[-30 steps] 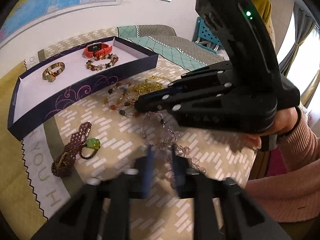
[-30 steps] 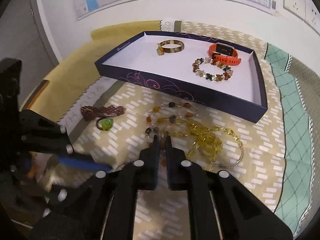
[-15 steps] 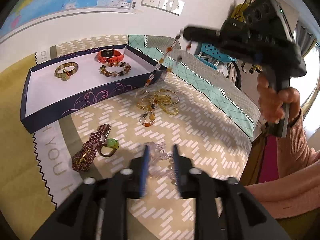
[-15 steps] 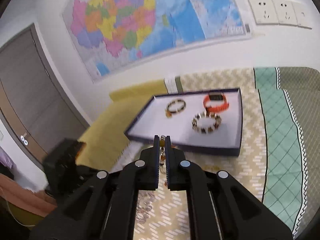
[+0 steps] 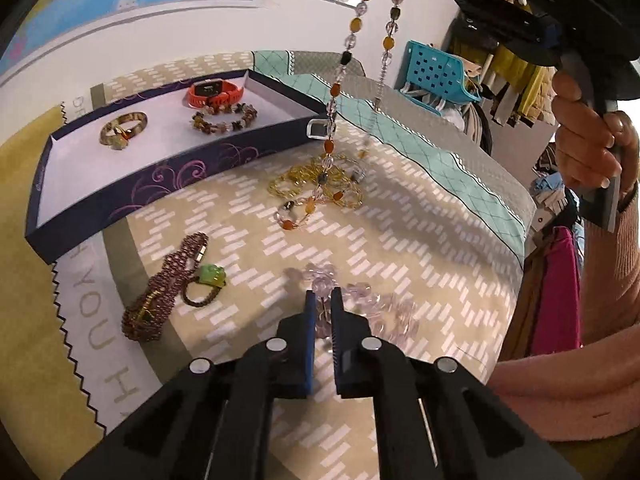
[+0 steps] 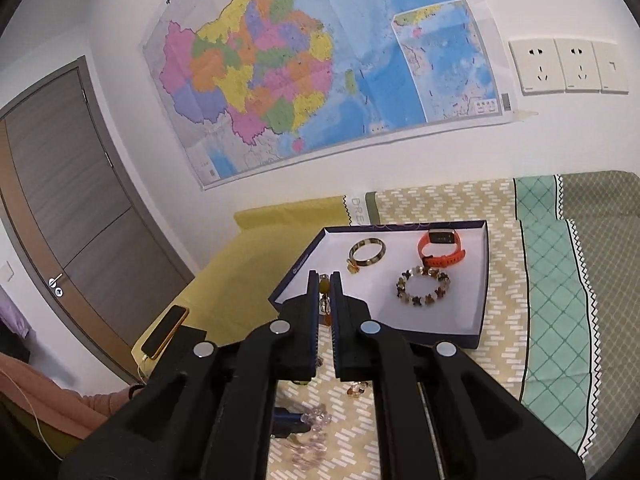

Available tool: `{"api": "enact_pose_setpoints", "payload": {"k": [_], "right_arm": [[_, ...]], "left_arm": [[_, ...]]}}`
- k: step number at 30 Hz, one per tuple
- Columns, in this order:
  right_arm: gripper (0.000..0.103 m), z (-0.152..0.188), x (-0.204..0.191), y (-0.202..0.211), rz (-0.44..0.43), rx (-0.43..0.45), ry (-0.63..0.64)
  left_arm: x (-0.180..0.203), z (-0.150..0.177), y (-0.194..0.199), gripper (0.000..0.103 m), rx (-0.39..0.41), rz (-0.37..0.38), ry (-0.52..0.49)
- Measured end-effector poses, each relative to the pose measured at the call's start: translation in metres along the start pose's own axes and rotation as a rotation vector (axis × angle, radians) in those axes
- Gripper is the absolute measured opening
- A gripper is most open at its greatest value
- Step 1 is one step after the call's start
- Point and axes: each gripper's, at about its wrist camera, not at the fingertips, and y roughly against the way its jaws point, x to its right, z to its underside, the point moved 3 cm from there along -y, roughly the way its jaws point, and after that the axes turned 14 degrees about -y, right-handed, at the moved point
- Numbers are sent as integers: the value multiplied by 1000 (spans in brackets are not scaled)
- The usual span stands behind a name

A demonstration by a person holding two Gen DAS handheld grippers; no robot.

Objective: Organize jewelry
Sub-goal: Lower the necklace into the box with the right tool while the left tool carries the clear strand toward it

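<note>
The right gripper is clenched on a beaded necklace, with an amber bead showing between its tips. It holds the strand high, probably so the 2 hanging lines come free of the heap below; the lower end of the strand lies looped on the yellow chain on the bedspread, so it looks only partly clear.

The left gripper has just been closing. Its jaws now stand nearly together over the pale pink bracelet, and whether a bead is pinched between them I cannot tell. It sits low, probably to pin or take that piece while the other hand lifts.

Farther out, a purple bracelet and a green ring lie loose. The tray already holds a bangle, an orange watch and a stone bracelet, so 4 or 5 pieces seem left to move.
</note>
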Motion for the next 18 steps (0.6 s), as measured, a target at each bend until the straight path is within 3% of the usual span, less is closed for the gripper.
{"api": "enact_pose_setpoints", "payload": {"k": [8, 18], "right_arm": [[6, -14, -15, 11, -20, 36, 36], [6, -42, -33, 16, -31, 84, 80]], "left_arm": [[-16, -15, 28, 4, 91, 14, 54], [-42, -55, 70, 4, 196, -75, 35]]}}
